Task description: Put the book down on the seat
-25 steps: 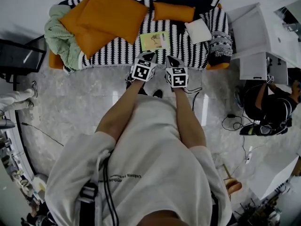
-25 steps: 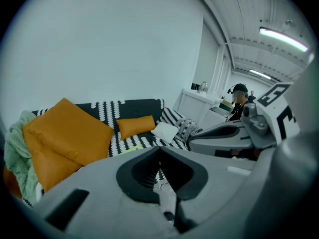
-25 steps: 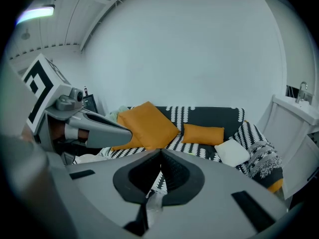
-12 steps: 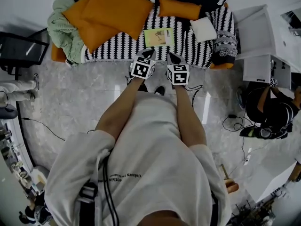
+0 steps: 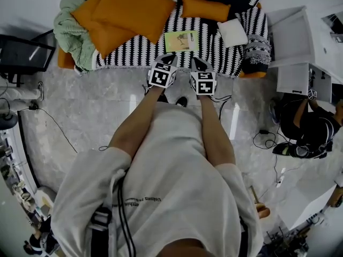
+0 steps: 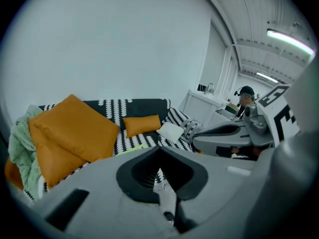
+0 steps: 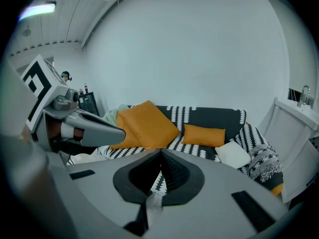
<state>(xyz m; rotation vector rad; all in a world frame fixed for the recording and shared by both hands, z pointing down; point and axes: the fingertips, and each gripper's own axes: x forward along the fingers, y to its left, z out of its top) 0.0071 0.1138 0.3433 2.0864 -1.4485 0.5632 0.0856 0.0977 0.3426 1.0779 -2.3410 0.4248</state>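
My left gripper (image 5: 170, 58) and right gripper (image 5: 194, 61) hover with fingers together, empty, before the sofa (image 5: 134, 58); the book (image 5: 181, 40) lies flat on its seat.

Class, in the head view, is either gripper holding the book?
No, the book lies flat on the striped sofa seat, clear of the left gripper and the right gripper, both shut and empty.

We're in a staged living-room corner of a lab hall: striped sofa (image 5: 214, 44), orange cushions (image 5: 134, 7), marble floor (image 5: 96, 106), white cabinets (image 5: 292, 36), bare ceiling strip lights (image 6: 290, 40).
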